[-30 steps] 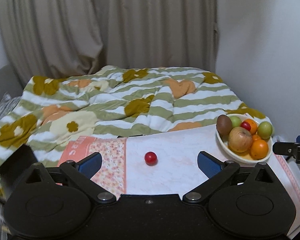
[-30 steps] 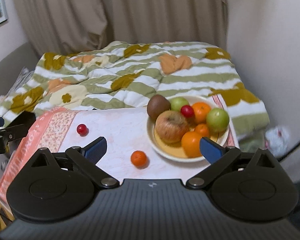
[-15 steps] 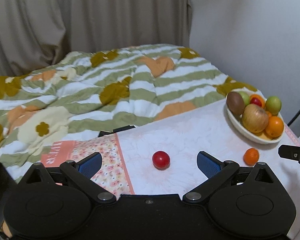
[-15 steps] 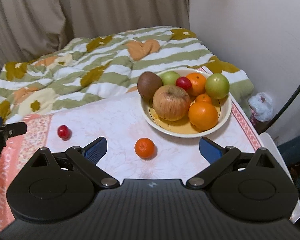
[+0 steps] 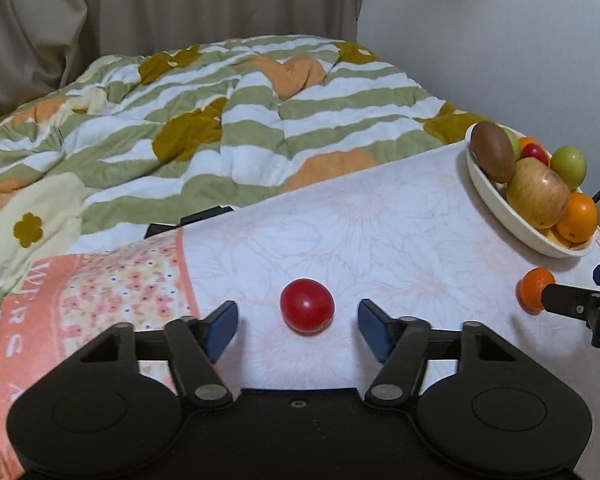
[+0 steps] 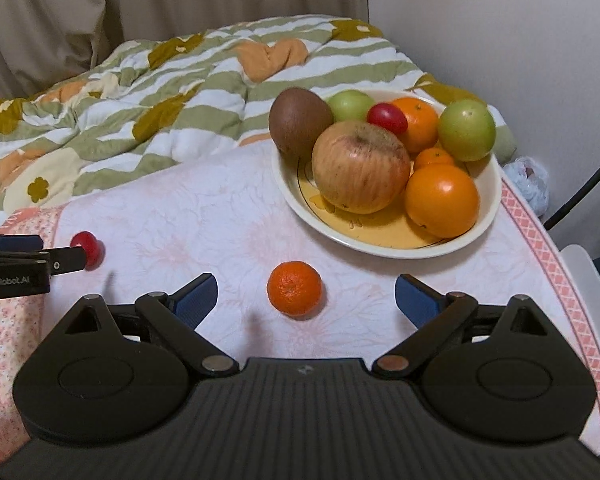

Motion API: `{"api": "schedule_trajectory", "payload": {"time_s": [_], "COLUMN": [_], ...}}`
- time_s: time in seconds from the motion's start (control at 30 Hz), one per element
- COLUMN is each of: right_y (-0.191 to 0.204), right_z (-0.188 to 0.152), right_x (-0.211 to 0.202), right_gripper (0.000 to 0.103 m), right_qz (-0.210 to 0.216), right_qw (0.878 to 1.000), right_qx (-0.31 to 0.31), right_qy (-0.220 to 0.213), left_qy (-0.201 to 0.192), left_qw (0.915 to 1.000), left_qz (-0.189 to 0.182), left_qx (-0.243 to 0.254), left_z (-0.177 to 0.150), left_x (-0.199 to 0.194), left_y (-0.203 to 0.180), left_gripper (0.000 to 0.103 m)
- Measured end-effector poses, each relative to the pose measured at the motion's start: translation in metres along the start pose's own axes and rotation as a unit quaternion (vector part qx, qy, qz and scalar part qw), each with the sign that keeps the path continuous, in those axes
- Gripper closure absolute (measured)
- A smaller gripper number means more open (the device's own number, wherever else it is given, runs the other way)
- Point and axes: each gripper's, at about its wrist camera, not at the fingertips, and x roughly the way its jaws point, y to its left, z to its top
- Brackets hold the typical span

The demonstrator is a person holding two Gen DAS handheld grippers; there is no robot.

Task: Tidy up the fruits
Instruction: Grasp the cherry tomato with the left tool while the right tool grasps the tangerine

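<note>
A small red fruit (image 5: 307,311) lies on the white floral tablecloth (image 5: 380,232), just ahead of and between the open fingers of my left gripper (image 5: 298,322); it also shows in the right wrist view (image 6: 87,245). A small mandarin (image 6: 295,288) lies loose just ahead of my open right gripper (image 6: 306,300); in the left wrist view the mandarin (image 5: 534,286) sits at the right gripper's fingertip. A cream bowl (image 6: 384,246) holds an apple (image 6: 360,167), a kiwi (image 6: 298,122), oranges and green fruits; it also shows in the left wrist view (image 5: 512,220).
A striped green, white and orange quilt (image 5: 220,120) covers the bed behind the table. Beige curtains (image 6: 140,4) hang behind it. The cloth's pink patterned border (image 5: 100,280) lies at the left. A white wall (image 6: 520,20) is at the right.
Both grippers have moved forward and down towards the table. The red fruit now sits closer between the left fingers, and the mandarin closer to the right fingers. Both stay open.
</note>
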Motion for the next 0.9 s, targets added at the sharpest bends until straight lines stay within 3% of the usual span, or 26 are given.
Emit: {"api": "schedule_trajectory", "payload": {"time_s": [0.27, 0.77, 0.83, 0.9], "right_y": [0.004, 0.004, 0.006, 0.007], "right_z": [-0.002, -0.002, -0.002, -0.001], "right_x": [0.017, 0.03, 0.031, 0.033], "right_gripper": [0.011, 0.032, 0.037, 0.052], "right_qz": [0.0, 0.001, 0.002, 0.007], "right_qw": [1.0, 0.999, 0.999, 0.999], "right_qx": [-0.009, -0.018, -0.023, -0.028], "right_qy": [0.023, 0.029, 0.026, 0.025], "left_qy": [0.006, 0.013, 0.011, 0.009], "left_qw": [1.0, 0.9999, 0.9999, 0.9999], "left_qz": [0.0, 0.01, 0.01, 0.011], "left_qx": [0.002, 0.005, 0.001, -0.001], "left_z": [0.001, -0.011, -0.014, -0.016], "left_x": [0.016, 0.005, 0.002, -0.004], "left_y": [-0.004, 0.0, 0.0, 0.0], "left_gripper": [0.067, 0.068, 0.068, 0.068]}}
